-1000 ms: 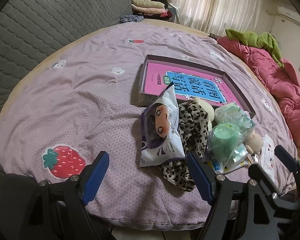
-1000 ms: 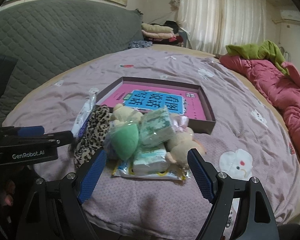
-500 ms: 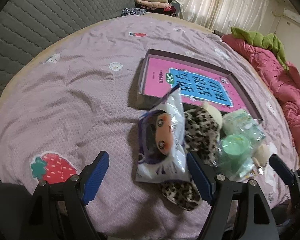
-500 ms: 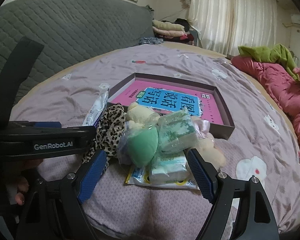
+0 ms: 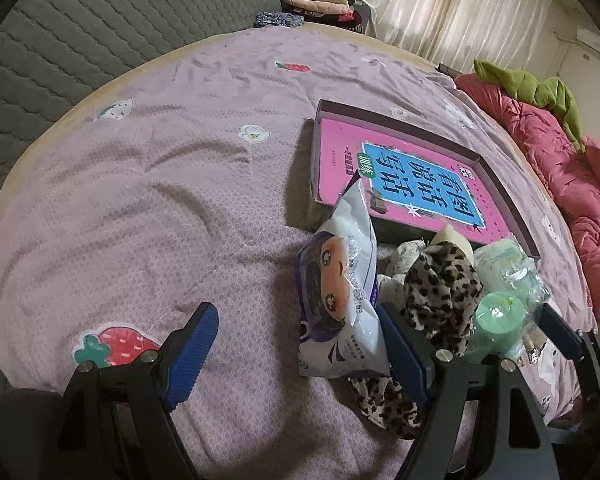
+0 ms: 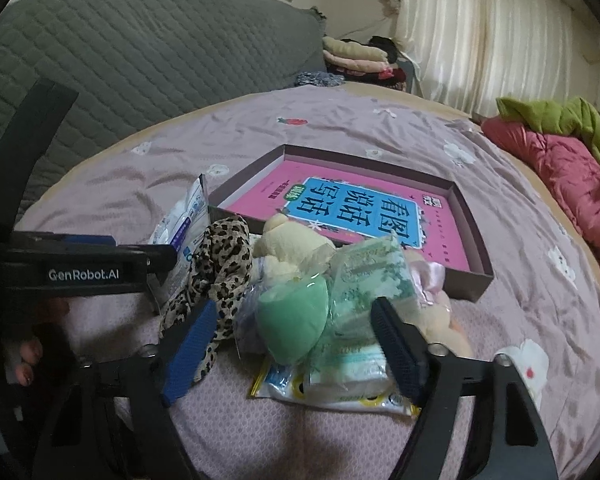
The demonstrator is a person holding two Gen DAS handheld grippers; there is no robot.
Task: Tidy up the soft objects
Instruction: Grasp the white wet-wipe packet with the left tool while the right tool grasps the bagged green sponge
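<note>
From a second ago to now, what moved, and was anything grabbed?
Both grippers closed in on the pile. The right gripper is closing around the green pouch, pads not yet pressing. Left gripper open, empty. The pile and the box stayed put.

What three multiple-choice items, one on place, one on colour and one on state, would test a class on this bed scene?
1. Where does the pink book with a blue title panel lie?
A. in the shallow dark cardboard box
B. on the red quilt
C. under the plush toys

2. What colour are the gripper pads?
A. red
B. blue
C. yellow

3. How is the green rounded sponge?
A. bare
B. in the box
C. wrapped in clear plastic

Key: 1 A, the box walls ring the book; 2 B, both views show blue ribbed pads; 3 C, glossy film covers it in the pile.
</note>
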